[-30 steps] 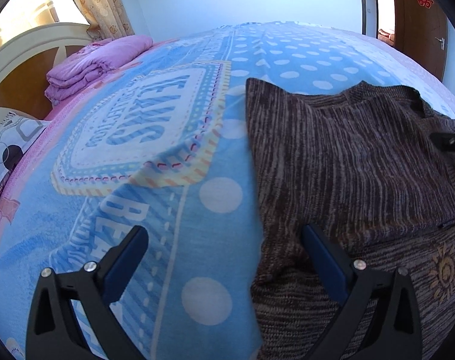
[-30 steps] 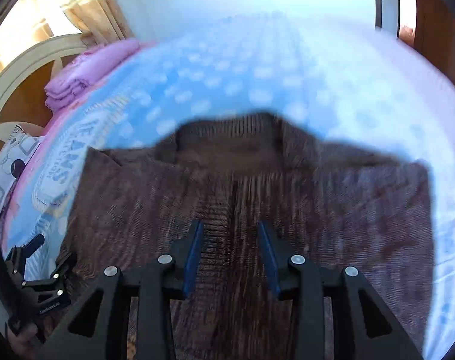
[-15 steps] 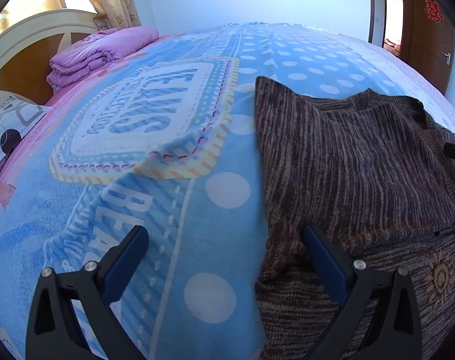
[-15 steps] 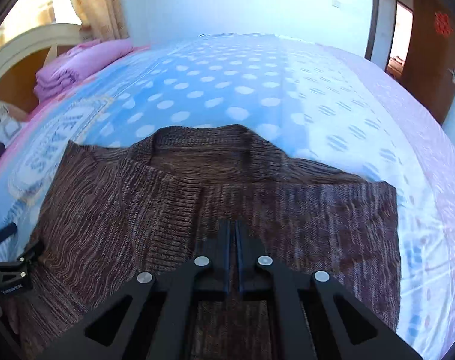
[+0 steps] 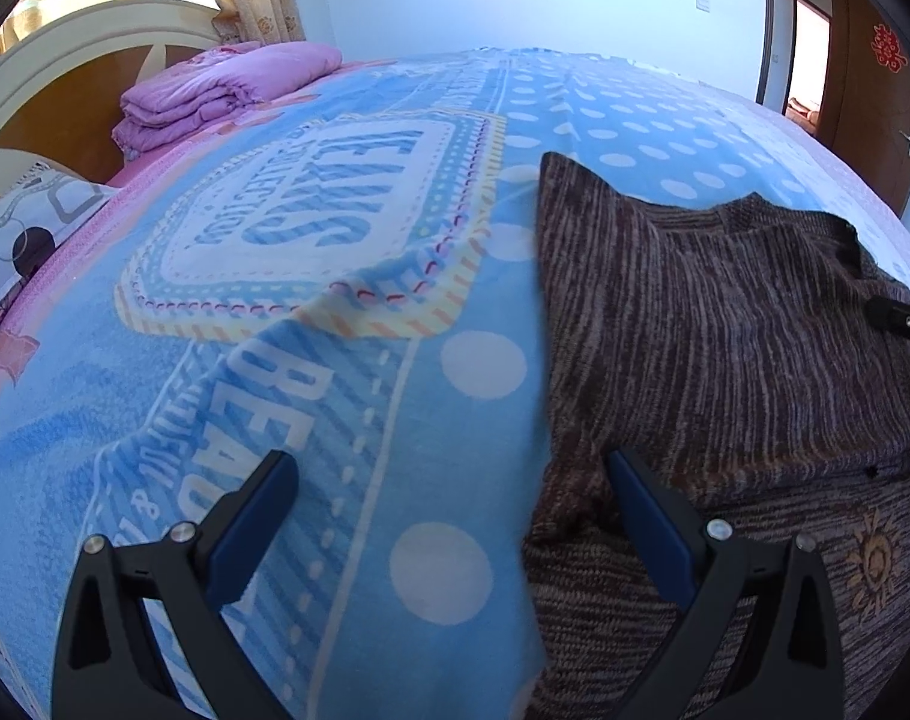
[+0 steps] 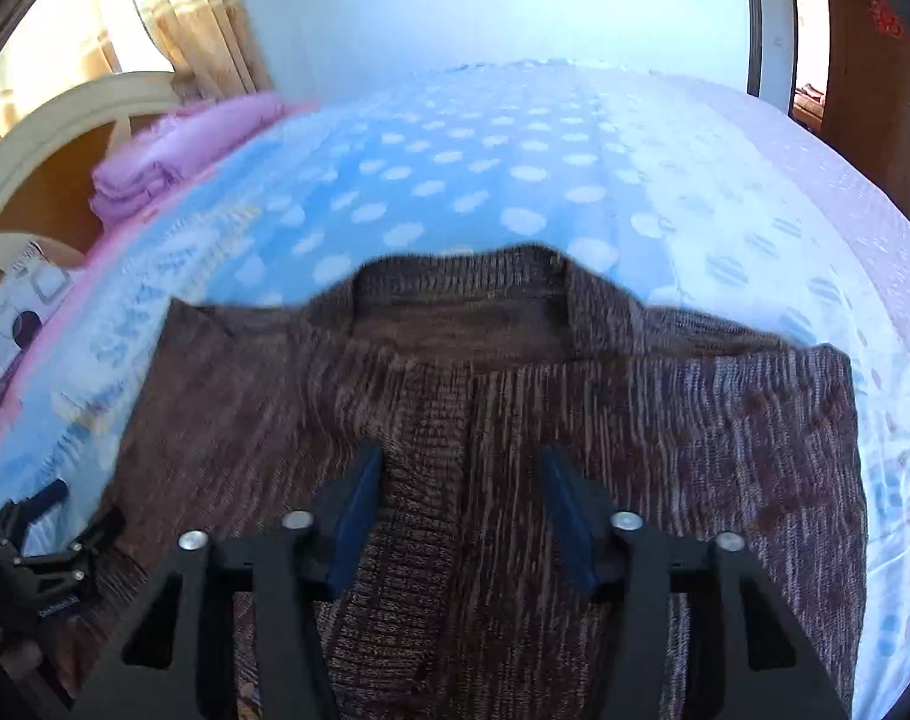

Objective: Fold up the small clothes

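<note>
A brown striped knit sweater (image 5: 725, 330) lies flat on the blue dotted bedspread (image 5: 335, 360), its neck away from me. Its left side is folded in over the body. In the right wrist view the sweater (image 6: 665, 420) fills the lower frame, collar at the far edge. My left gripper (image 5: 449, 480) is open and empty, low over the sweater's left edge, its right finger above the knit. My right gripper (image 6: 464, 480) is open and empty, over the sweater's ribbed front strip. The left gripper also shows at the lower left of the right wrist view (image 6: 53, 516).
A folded pink quilt (image 5: 215, 90) lies at the head of the bed by the cream and wood headboard (image 5: 65, 72). A patterned pillow (image 5: 29, 222) sits at the left. A wooden door (image 5: 875, 78) stands at the right.
My right gripper was shut half a second ago and has opened over the sweater's front. My left gripper stayed open and barely moved.
</note>
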{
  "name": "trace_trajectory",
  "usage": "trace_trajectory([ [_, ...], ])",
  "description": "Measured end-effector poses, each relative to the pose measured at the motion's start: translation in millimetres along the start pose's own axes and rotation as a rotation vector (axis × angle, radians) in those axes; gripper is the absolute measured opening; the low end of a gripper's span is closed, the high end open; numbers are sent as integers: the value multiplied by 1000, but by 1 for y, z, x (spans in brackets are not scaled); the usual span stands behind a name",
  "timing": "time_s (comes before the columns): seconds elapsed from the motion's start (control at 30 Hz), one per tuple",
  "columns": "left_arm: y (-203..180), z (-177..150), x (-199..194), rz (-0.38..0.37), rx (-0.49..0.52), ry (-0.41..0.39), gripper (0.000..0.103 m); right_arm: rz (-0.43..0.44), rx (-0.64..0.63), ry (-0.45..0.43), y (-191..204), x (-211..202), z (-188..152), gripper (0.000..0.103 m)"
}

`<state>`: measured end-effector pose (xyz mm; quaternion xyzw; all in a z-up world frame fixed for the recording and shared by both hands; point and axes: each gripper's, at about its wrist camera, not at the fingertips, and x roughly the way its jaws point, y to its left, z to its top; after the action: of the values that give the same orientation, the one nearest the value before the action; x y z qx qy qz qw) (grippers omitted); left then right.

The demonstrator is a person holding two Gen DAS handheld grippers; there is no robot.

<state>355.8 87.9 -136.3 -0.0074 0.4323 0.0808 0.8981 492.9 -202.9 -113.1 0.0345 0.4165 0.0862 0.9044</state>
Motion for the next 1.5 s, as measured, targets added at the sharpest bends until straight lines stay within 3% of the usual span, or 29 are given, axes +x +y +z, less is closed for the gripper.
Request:
trace_trajectory([
  [0.13,4,0,0,-18,-20,-1,103,161,145,-8,-14,0,6,46],
  [0.2,5,0,-1,-21,-24,-5,103,114,176,-18,-18,3,9,46],
  [0.3,4,3,-7,-11,-16,-23,103,16,87,30,-6,16,7,46],
  [0.4,-7,15,-19,40,45,-95,103,-43,-12,18,7,18,3,46],
  [0.47,-17,25,-15,50,92,-106,103,-50,-70,18,19,21,2,23],
  [0.53,-21,34,-4,77,109,-90,103,-84,-147,13,33,18,0,9],
  [0.6,-22,38,14,118,117,-33,103,-95,-153,-7,33,13,1,6],
  [0.67,-13,37,20,87,69,-23,103,-116,-116,-32,23,7,2,3],
  [0.8,-6,33,20,87,30,-27,103,-174,-18,-12,-6,7,0,3],
  [0.87,-7,32,19,93,27,-28,103,-154,0,-20,-10,1,-3,3],
  [0.93,-8,31,18,97,30,-34,103,-83,17,-39,-9,-12,-6,4],
  [1.0,-8,30,18,94,29,-34,103,7,6,-59,0,-23,-9,16],
  [1.03,-7,30,19,90,26,-33,103,57,-19,-52,8,-28,-14,25],
  [1.1,-6,30,19,83,20,-31,103,113,-69,7,21,-26,-25,26],
  [1.2,-1,25,15,76,-5,-19,103,74,-130,73,29,-25,-54,26],
  [1.37,10,17,12,39,-49,-8,103,69,-102,59,21,-40,-71,28],
  [1.5,7,18,12,52,-41,-11,103,47,-128,30,24,-41,-83,30],
])
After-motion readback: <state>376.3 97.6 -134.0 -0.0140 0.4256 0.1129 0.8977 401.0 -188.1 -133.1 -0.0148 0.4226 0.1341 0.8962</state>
